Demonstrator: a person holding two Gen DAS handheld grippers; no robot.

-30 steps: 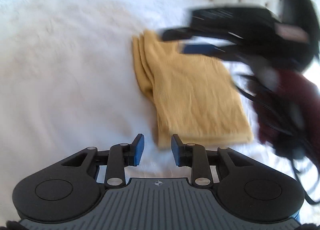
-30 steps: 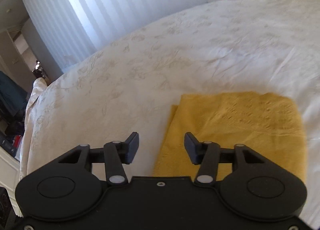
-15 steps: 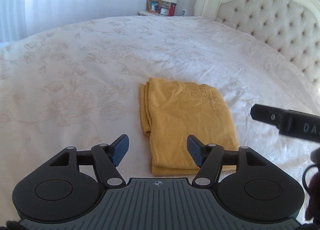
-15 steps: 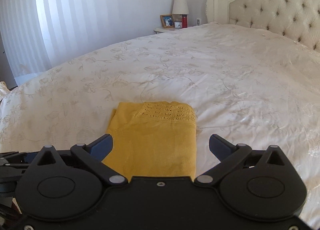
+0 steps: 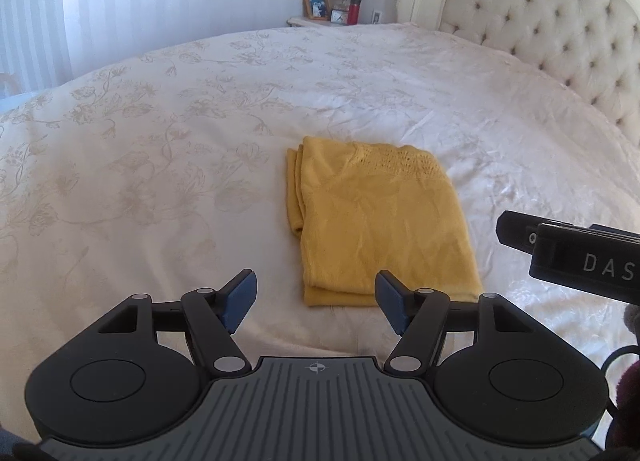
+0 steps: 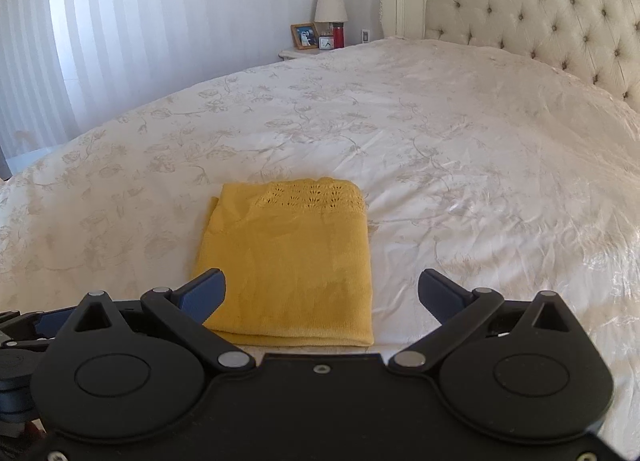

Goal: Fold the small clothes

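Neatly folded yellow garment (image 5: 380,225) amid bare bedspread (image 5: 160,165)

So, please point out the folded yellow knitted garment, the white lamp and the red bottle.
Folded yellow knitted garment (image 6: 288,257): right wrist view, middle of top layer.
White lamp (image 6: 330,5): right wrist view, shade.
Red bottle (image 6: 338,37): right wrist view, body.

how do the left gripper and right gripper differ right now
The right gripper has its jaws spread wider than the left gripper; both have just been opening. The left gripper's deck is ribbed grey, the right's plain black. Shared: both are open and empty, with blue pads, and hang short of the folded yellow garment on the bed.
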